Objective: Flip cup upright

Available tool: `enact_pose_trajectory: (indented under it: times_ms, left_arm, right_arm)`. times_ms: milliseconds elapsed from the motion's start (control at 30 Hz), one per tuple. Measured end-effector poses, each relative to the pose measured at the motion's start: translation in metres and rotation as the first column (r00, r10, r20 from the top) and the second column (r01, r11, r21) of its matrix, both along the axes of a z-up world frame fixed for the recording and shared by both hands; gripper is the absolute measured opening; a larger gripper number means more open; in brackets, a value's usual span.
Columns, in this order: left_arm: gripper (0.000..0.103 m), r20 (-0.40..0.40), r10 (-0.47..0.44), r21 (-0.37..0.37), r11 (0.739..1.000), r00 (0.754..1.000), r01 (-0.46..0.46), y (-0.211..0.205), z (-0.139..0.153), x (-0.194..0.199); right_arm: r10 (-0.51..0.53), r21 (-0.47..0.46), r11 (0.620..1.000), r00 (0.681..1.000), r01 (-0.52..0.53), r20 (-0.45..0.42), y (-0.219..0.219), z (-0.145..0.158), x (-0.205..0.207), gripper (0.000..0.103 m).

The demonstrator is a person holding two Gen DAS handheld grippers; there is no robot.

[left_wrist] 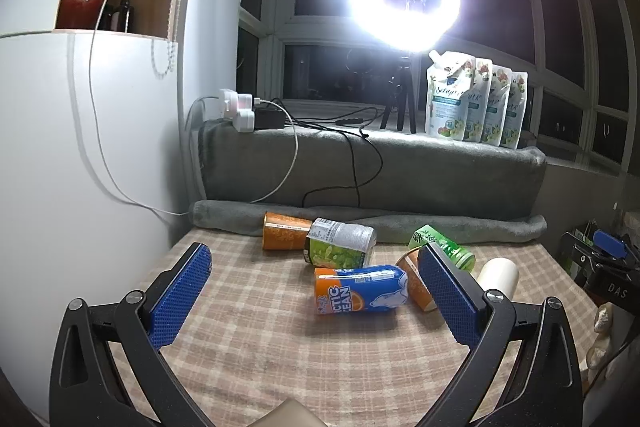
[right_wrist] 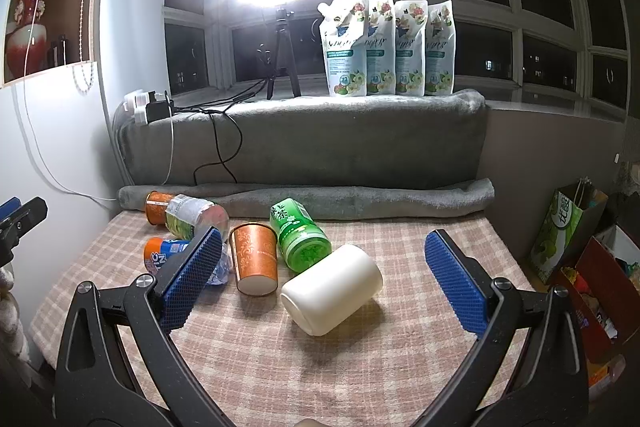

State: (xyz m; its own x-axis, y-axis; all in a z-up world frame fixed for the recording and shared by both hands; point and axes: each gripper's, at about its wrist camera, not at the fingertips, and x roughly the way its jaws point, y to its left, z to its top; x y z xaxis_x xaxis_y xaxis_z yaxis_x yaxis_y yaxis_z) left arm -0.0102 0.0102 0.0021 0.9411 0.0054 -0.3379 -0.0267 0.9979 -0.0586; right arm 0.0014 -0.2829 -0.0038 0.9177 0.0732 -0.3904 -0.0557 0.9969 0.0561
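Observation:
A cream cup [right_wrist: 332, 289] lies on its side on the checked cloth, just ahead of my right gripper [right_wrist: 322, 247], which is open and empty above the cloth. The cup also shows in the left wrist view [left_wrist: 499, 273], partly hidden behind my right-hand finger. An orange paper cup [right_wrist: 256, 259] lies on its side left of it; it also shows in the left wrist view [left_wrist: 416, 281]. My left gripper [left_wrist: 314, 257] is open and empty, hovering before the blue-orange can [left_wrist: 360, 289].
A green tea bottle [right_wrist: 300, 235], a clear-labelled bottle [left_wrist: 340, 241] and another orange cup [left_wrist: 284, 231] lie on the cloth. A rolled grey blanket [right_wrist: 320, 199] borders the back. Cables hang at back left. Bags and boxes [right_wrist: 576, 247] stand right of the table.

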Motion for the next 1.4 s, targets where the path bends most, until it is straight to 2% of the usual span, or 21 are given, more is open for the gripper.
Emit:
enact_pose_trajectory:
  times_ms: [1400]
  left_arm:
    - [0.102, -0.002, -0.005, 0.011, 1.0, 1.0, 0.005, -0.0015, -0.0079, 0.0046]
  right_arm:
    - [0.0, -0.001, 1.0, 1.0, 0.0, -0.021, -0.0005, -0.0081, 0.0063, 0.103]
